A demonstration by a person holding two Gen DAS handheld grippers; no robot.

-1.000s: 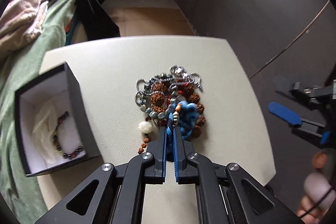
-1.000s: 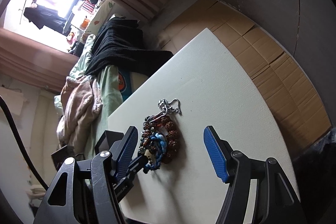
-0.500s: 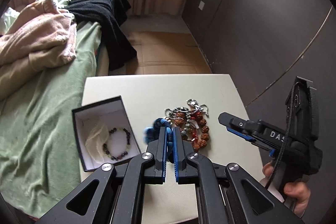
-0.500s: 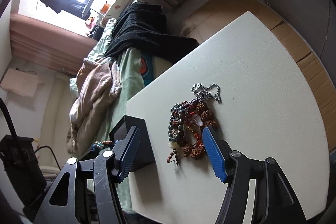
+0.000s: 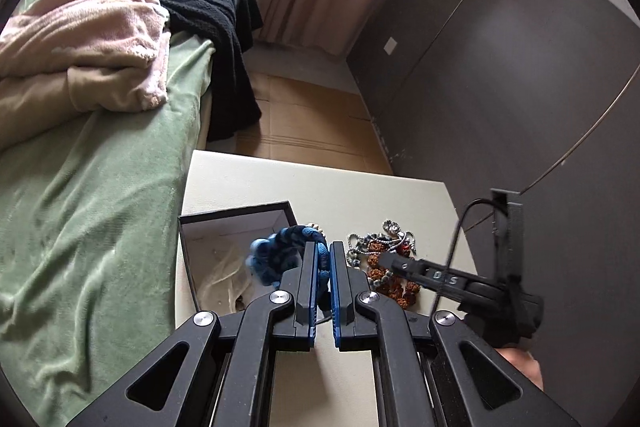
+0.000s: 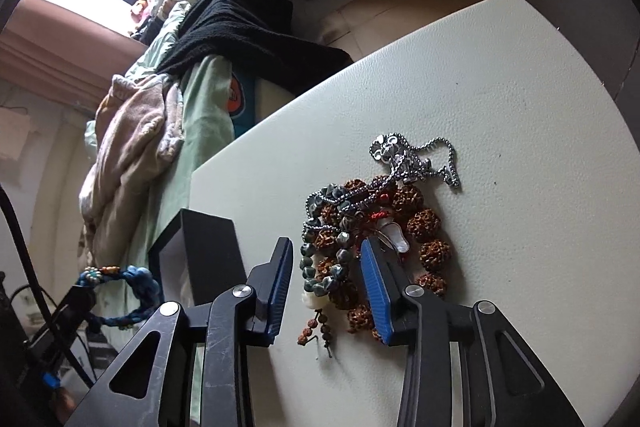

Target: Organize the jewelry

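My left gripper (image 5: 324, 251) is shut on a blue braided bracelet (image 5: 280, 251), which hangs above the open black box (image 5: 236, 211); the right wrist view shows the same bracelet (image 6: 136, 279) at the lower left. A tangled jewelry pile (image 5: 384, 255) lies on the white table (image 6: 480, 87): brown seed beads (image 6: 424, 227), a silver chain (image 6: 412, 163) and a grey-green bead strand (image 6: 316, 267). My right gripper (image 6: 326, 245) hovers low over the pile's near side. Its jaws are closing, with the grey-green strand between them and the pads not pressing on it.
A bed with a green sheet (image 5: 88, 207), a pink blanket (image 5: 80, 39) and a black throw (image 5: 216, 11) runs along the table's left edge. Cardboard covers the floor (image 5: 304, 123) beyond the table. A dark wall (image 5: 500, 87) stands to the right.
My left gripper lifted the blue bracelet off the pile and carried it left over the box. My right gripper came down onto the pile and its jaws narrowed.
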